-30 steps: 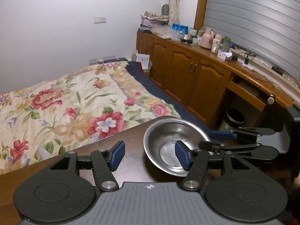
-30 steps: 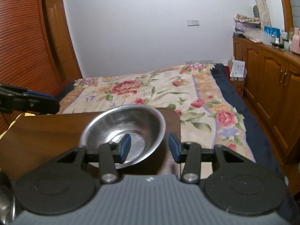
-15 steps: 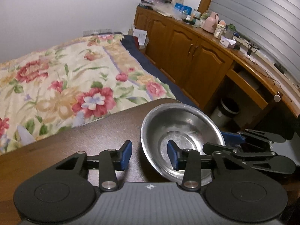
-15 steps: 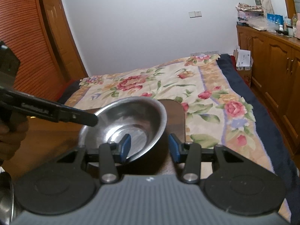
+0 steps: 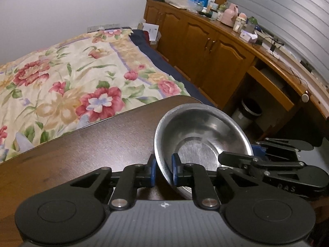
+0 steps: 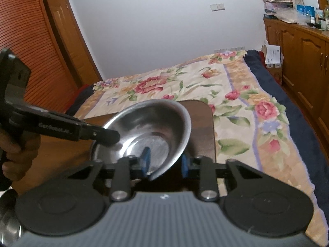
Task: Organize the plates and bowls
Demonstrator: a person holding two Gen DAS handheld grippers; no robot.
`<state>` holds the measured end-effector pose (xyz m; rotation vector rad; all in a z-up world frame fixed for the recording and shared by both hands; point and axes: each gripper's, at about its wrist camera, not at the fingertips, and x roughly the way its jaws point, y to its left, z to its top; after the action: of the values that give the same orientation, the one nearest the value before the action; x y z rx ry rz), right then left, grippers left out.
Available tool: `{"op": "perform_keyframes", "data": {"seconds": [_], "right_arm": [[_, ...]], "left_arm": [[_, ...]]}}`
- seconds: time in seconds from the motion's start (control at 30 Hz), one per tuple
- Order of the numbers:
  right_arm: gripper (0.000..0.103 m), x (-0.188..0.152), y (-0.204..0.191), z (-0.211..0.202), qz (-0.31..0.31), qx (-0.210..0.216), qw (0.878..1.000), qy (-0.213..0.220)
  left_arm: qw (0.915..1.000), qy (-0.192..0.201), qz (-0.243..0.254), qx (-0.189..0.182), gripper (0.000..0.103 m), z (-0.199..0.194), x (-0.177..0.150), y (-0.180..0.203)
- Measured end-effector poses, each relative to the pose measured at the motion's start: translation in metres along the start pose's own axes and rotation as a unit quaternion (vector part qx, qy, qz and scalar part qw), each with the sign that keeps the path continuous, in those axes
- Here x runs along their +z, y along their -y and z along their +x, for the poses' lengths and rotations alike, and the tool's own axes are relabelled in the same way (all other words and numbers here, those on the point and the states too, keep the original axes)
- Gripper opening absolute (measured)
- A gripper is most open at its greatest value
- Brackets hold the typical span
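Note:
A steel bowl (image 5: pixel 202 135) is at the right corner of the dark wooden table (image 5: pixel 98 144); it also shows in the right wrist view (image 6: pixel 148 123), tilted. My left gripper (image 5: pixel 163 173) is shut on the bowl's left rim, one blue pad inside and one outside. My right gripper (image 6: pixel 164 162) straddles the bowl's near rim with its blue pads close on either side, and it also shows in the left wrist view (image 5: pixel 261 154) at the bowl's right edge. The left gripper's arm (image 6: pixel 61 129) reaches in from the left.
A bed with a floral quilt (image 5: pixel 72 78) lies beyond the table's far edge. Wooden cabinets (image 5: pixel 205 47) with clutter on top run along the right. A bin (image 5: pixel 249 111) stands under the desk. Another steel dish (image 6: pixel 8 222) shows at the lower left of the right wrist view.
My left gripper moved right to the bowl and closed on its left rim. My right gripper narrowed around the near rim, and the bowl has tilted up.

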<state>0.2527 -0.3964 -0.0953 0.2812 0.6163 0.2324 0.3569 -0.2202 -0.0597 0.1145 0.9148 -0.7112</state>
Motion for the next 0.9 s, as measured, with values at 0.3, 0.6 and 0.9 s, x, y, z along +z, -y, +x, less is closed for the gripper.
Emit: {"op": "perform_keyframes", "data": {"seconds": [0.3, 0.6, 0.9], "right_arm": [[0.024, 0.007, -0.003, -0.014, 0.011, 0.0, 1.0, 0.004], [0.024, 0.018, -0.017, -0.038, -0.004, -0.001, 1.0, 0.021], [0.023, 0.021, -0.028, -0.062, -0.007, -0.005, 0.999, 0.041]], "left_arm": [[0.9997, 0.019, 0.013, 0.002, 0.015, -0.022, 0.005, 0.01], [0.9989, 0.042, 0.022, 0.002, 0.016, -0.052, 0.005, 0.02], [0.9973, 0.066, 0.033, -0.001, 0.016, -0.086, -0.002, 0.037]]}}
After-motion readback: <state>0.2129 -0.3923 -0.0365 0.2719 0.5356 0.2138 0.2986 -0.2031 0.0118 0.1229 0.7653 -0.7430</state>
